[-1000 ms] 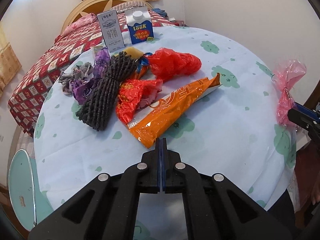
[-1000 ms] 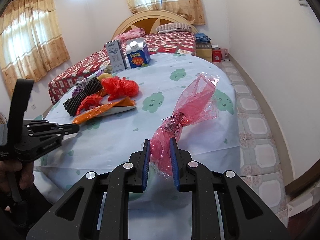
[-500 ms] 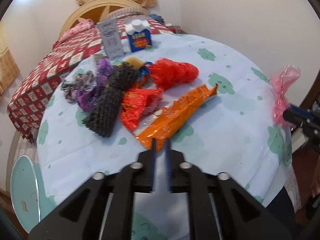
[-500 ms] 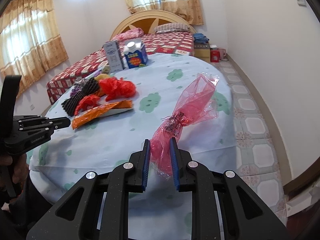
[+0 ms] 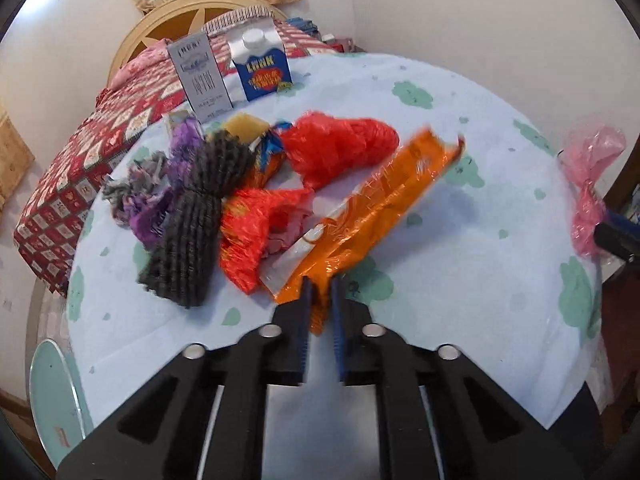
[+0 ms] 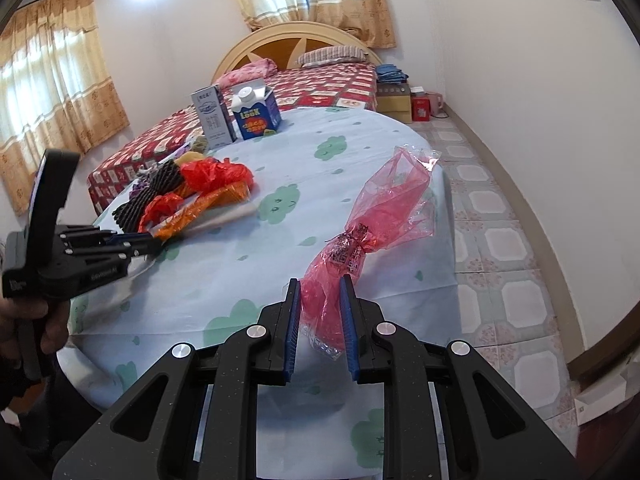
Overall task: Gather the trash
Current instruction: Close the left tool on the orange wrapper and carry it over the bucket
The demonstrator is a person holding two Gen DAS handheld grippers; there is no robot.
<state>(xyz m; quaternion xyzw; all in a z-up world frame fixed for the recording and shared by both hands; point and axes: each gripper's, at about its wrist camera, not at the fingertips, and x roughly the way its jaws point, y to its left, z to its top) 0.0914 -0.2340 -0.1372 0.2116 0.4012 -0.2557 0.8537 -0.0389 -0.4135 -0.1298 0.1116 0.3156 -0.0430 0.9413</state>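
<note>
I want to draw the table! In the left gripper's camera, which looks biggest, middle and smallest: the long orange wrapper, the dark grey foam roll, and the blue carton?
1. Long orange wrapper, the longest.
2. Dark grey foam roll.
3. Blue carton, though it stands farthest from the camera, so it may really be bigger than it looks.

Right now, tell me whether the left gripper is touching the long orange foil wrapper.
Touching. The left wrist view shows the left gripper closing its blue pads on the near end of the long orange foil wrapper.
</note>
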